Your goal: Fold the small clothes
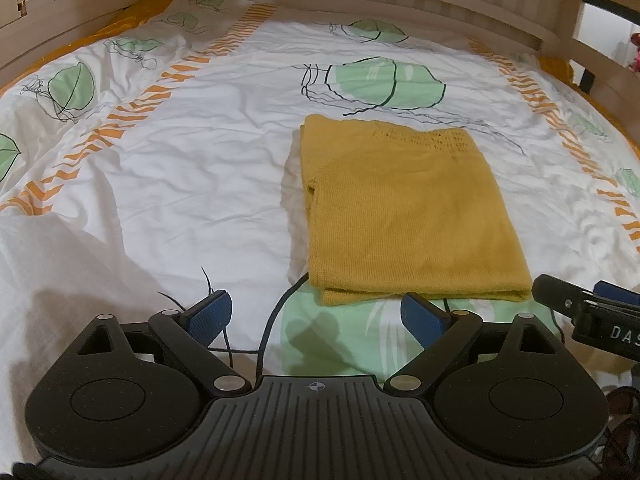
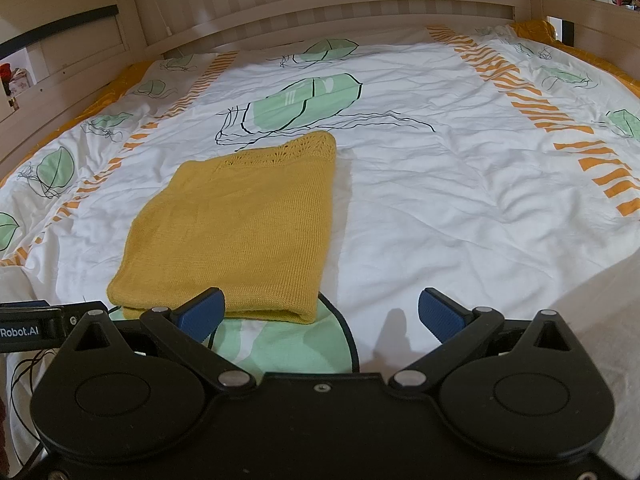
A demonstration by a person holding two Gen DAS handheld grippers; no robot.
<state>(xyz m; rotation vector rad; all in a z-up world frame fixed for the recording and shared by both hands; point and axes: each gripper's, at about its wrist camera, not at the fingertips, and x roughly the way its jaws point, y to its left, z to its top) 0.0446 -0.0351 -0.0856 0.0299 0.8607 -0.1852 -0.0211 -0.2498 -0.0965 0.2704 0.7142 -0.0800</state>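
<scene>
A mustard-yellow knitted garment (image 1: 408, 212) lies folded into a flat rectangle on the bed, with a lace-pattern band at its far edge. In the right wrist view the yellow knitted garment (image 2: 236, 232) sits left of centre. My left gripper (image 1: 316, 316) is open just short of the garment's near edge, nothing between its blue pads. My right gripper (image 2: 324, 314) is open too, its left blue pad (image 2: 202, 314) in front of the garment's near edge, with no cloth between the pads. The right gripper's body (image 1: 592, 312) shows at the right edge of the left wrist view.
The bed is covered by a white duvet (image 1: 200, 168) printed with green leaves and orange stripes. A wooden slatted headboard (image 2: 328, 4) and side rails ring the bed. A fold of white cloth (image 1: 60, 264) rises at the near left.
</scene>
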